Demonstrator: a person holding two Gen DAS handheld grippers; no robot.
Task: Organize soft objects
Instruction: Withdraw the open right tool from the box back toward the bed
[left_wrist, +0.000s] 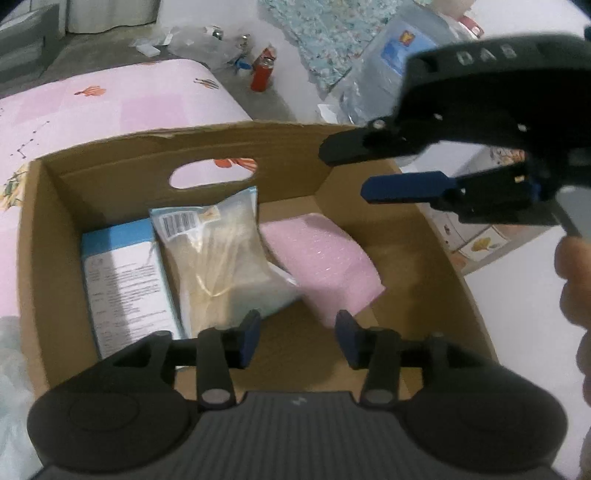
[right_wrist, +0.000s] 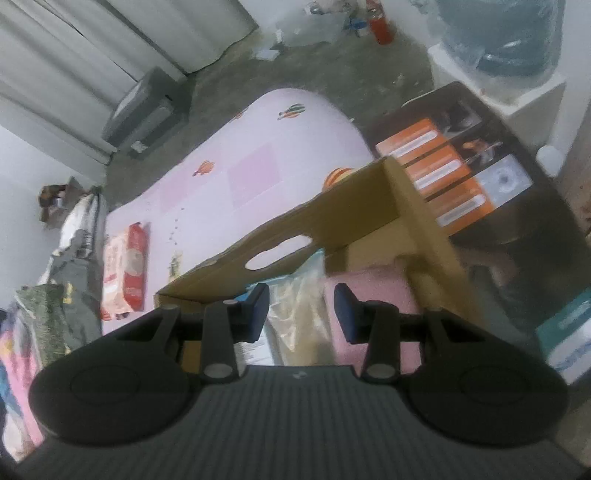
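Observation:
An open cardboard box (left_wrist: 110, 173) stands on a pink bed. In it, left to right, lie a blue-and-white pack (left_wrist: 125, 280), a clear bag of pale fibres (left_wrist: 221, 258) and a pink bubble-wrap pad (left_wrist: 325, 258). My left gripper (left_wrist: 297, 339) hovers over the box's near side, open, with nothing between its blue pads. My right gripper (left_wrist: 345, 171) reaches in over the box's right wall, jaws apart and empty. Its own view shows the right gripper (right_wrist: 301, 314) above the clear bag (right_wrist: 303, 306) and the pink pad (right_wrist: 376, 291). A red-and-white soft pack (right_wrist: 125, 269) lies on the bed, left of the box.
The pink patterned sheet (left_wrist: 110, 103) covers the bed around the box. On the floor beyond stand a red canister (left_wrist: 262, 70) and a large water bottle (left_wrist: 406, 55). A dark printed carton with orange labels (right_wrist: 443, 173) sits right of the box. Clothes (right_wrist: 66, 280) pile up at far left.

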